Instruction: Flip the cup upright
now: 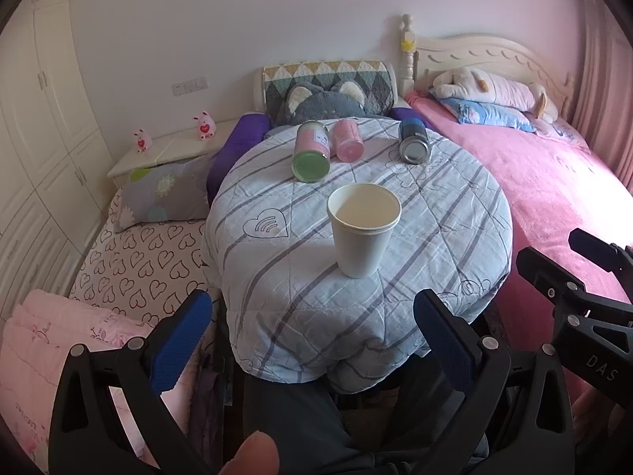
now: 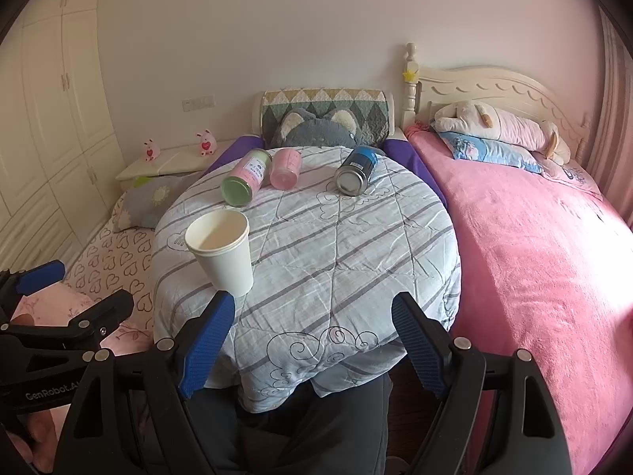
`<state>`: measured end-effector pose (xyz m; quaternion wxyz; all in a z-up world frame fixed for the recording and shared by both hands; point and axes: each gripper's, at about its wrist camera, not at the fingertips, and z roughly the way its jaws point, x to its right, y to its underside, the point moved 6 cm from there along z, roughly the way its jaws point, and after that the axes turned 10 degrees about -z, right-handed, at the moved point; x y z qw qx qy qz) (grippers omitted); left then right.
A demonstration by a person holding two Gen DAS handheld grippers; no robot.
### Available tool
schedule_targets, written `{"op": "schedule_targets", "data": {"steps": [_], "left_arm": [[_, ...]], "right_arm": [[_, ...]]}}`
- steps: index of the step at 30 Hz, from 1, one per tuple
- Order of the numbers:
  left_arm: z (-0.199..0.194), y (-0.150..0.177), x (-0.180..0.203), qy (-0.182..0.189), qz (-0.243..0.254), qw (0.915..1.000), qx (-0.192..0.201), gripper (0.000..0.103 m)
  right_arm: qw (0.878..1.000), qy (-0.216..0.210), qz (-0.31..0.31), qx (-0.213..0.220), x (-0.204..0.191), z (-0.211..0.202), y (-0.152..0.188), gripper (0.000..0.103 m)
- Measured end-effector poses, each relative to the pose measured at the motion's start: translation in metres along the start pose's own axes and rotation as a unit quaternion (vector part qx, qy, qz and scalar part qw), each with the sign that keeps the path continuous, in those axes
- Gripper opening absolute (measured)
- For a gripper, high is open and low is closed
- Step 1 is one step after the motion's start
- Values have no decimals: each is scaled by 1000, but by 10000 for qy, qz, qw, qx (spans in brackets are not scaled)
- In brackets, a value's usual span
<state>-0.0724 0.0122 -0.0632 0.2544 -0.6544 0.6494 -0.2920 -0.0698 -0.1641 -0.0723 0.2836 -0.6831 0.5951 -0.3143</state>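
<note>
A white paper cup (image 1: 363, 229) stands upright, mouth up and empty, on a round table covered by a striped light-blue quilt (image 1: 435, 213). It also shows in the right wrist view (image 2: 222, 251), toward the table's left side. My left gripper (image 1: 312, 338) is open and empty, held back from the cup off the table's near edge. My right gripper (image 2: 312, 340) is open and empty over the near edge, to the right of the cup. The right gripper's body (image 1: 585, 304) shows at the right of the left wrist view.
Three containers lie on their sides at the table's far side: a green-lidded jar (image 1: 311, 150), a pink can (image 1: 347, 140) and a blue can (image 1: 413, 140). A pink bed (image 2: 534, 237) is at the right, a heart-print bed (image 1: 146, 257) at the left.
</note>
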Motion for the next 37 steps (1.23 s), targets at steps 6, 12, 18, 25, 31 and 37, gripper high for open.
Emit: {"op": "schedule_targets", "data": {"steps": [6,12,18,25,31,37], "left_arm": [[-1,0,1,4,-1,10000,-11,103],[-2,0,2,15,-2,10000,-12,103],[-4,2,4,20,-6,10000,-58,103],[-2,-1,6,29,53,9999,-82,103],[1,-4,7,187,59,9997,-122,103],[4,-6,7,224,82,9996,-151,103]], "right_arm": [[10000,7,6,59,0,-4,-1,83],[10000,8,-11,61,-1,-4,0,83],[10000,1,-5,39,-2,-5,0,83],[10000,-29,1,4,-1,-4,0,83],[10000,-37,22,-14,-1,0,0,83],[10000,-15,12,-22,0,3,0,83]]}}
